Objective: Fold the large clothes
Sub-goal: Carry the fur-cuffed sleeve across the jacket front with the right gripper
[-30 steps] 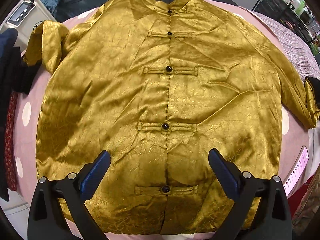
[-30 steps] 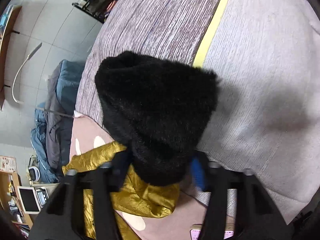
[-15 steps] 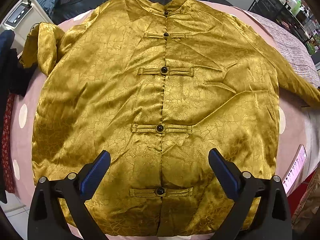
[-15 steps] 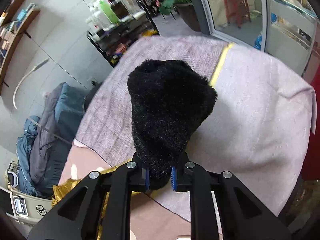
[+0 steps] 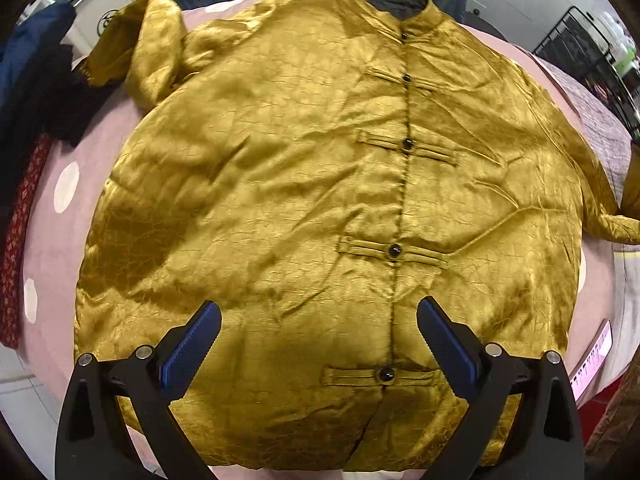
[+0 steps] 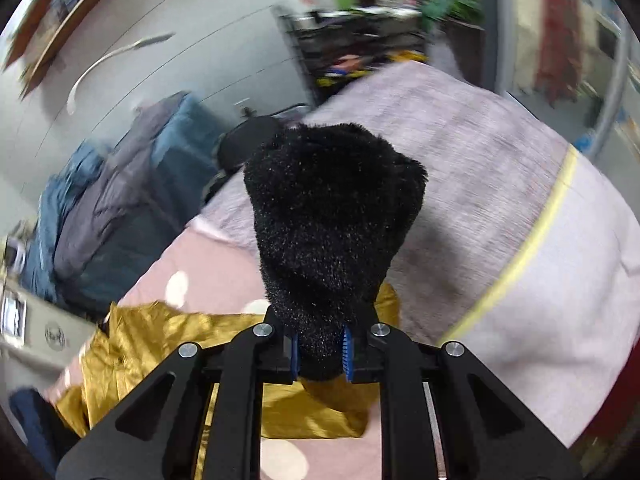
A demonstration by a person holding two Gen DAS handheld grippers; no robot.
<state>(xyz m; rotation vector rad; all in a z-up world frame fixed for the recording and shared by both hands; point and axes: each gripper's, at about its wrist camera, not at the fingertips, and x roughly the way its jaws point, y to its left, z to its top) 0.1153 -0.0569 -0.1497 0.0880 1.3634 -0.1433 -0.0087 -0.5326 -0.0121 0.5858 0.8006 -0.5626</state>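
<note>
No readable text anywhere.
Only a blurred round logo on the white appliance [image 6: 56,334] and illegible marks on a pink strip [image 5: 592,364].

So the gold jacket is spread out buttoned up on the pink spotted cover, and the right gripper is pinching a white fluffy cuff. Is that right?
Not quite: the fluffy cuff clamped in the right gripper is black, not white, as the right wrist view shows. The rest holds: the gold jacket lies spread out, buttoned, on the pink spotted cover.
</note>
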